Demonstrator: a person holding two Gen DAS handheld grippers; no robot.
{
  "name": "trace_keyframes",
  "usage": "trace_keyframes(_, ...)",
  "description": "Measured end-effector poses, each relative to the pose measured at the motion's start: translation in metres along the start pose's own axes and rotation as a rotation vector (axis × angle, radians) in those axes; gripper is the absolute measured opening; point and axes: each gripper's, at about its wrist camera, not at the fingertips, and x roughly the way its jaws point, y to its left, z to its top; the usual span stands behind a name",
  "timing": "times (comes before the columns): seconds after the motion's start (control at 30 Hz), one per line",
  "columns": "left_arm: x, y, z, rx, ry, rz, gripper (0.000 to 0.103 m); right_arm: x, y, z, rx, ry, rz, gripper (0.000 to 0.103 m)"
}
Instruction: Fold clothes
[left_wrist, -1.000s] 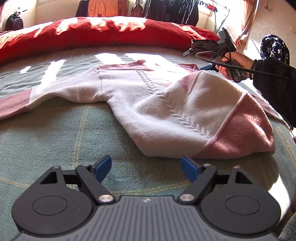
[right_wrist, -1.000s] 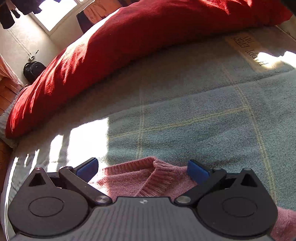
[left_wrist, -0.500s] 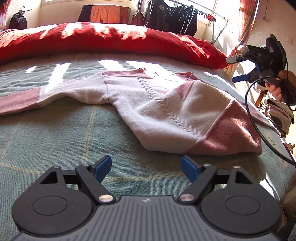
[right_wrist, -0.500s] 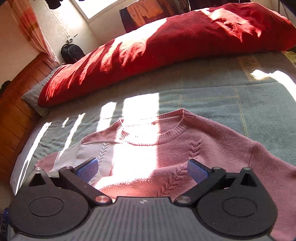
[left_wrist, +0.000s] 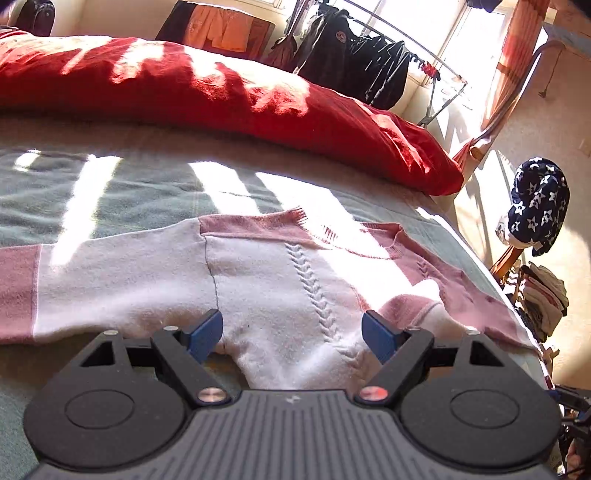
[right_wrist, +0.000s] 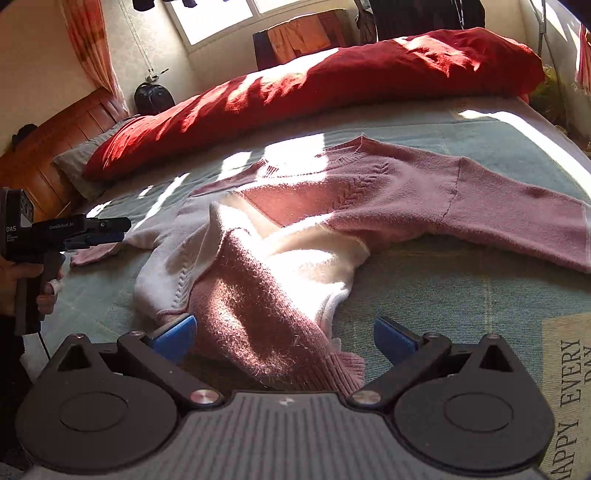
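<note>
Sweater (right_wrist: 332, 206): knit, pink and white colour-block, cable pattern down the front. Lies on the bed, one sleeve stretched out flat. Lower body bunched and folded up over itself.

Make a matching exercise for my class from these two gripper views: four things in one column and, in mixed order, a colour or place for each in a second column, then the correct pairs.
Things
1. sweater
2. duvet
3. backpack
4. blanket

Descriptions
A. red, heaped along the far side of the bed
B. grey-green, spread flat with printed words at one corner
C. black, by the wall near the wooden headboard
D. pink and white, lying partly bunched on the bed

Pairs: 1-D, 2-A, 3-C, 4-B
</note>
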Motion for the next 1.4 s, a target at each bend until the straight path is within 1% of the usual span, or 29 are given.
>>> trace_keyframes(0.1,0.042,0.013,0.027,-0.036,-0.001,0.012,0.082,0.004,-0.004,-0.008,0.029,-0.015,-0.018,0.103)
trace_keyframes(0.17,0.067,0.024,0.036,-0.080,0.013,-0.005,0.082,0.006,-0.010,-0.011,0.064,-0.019,-0.019,0.103)
trace_keyframes(0.27,0.101,0.037,0.042,-0.106,0.038,0.018,0.082,0.013,-0.022,-0.014,0.099,0.000,-0.032,0.103)
trace_keyframes(0.37,0.125,0.048,0.045,-0.098,0.049,0.083,0.083,0.017,-0.032,-0.015,0.117,0.007,-0.066,0.103)
trace_keyframes(0.47,0.131,0.057,0.052,-0.103,0.041,0.087,0.086,0.021,-0.040,-0.015,0.149,0.006,-0.066,0.103)
trace_keyframes(0.57,0.116,0.055,0.059,-0.118,0.060,0.083,0.085,0.023,-0.042,-0.017,0.168,0.005,-0.064,0.103)
trace_keyframes(0.63,0.091,0.051,0.059,-0.095,0.054,0.069,0.085,0.023,-0.040,-0.018,0.165,0.002,-0.048,0.103)
trace_keyframes(0.7,0.058,0.051,0.051,-0.092,0.028,0.025,0.086,0.022,-0.036,-0.020,0.158,-0.001,-0.037,0.103)
trace_keyframes(0.8,0.022,0.063,0.032,-0.149,0.024,-0.037,0.086,0.022,-0.032,-0.023,0.161,-0.002,-0.023,0.103)
trace_keyframes(0.9,0.010,0.080,0.011,-0.212,0.056,-0.048,0.086,0.023,-0.028,-0.026,0.173,0.007,-0.015,0.103)
trace_keyframes(1.07,-0.006,0.099,0.002,-0.242,0.036,-0.014,0.084,0.015,-0.016,-0.028,0.159,0.006,-0.034,0.103)
trace_keyframes(1.2,-0.019,0.114,-0.005,-0.266,0.019,0.014,0.084,0.004,-0.011,-0.030,0.135,0.001,-0.074,0.103)
trace_keyframes(1.33,-0.024,0.119,0.002,-0.287,-0.027,-0.026,0.086,0.000,-0.008,-0.028,0.142,-0.012,-0.072,0.103)
trace_keyframes(1.4,-0.014,0.125,0.000,-0.325,-0.010,-0.041,0.086,0.002,-0.003,-0.026,0.131,-0.009,-0.067,0.103)
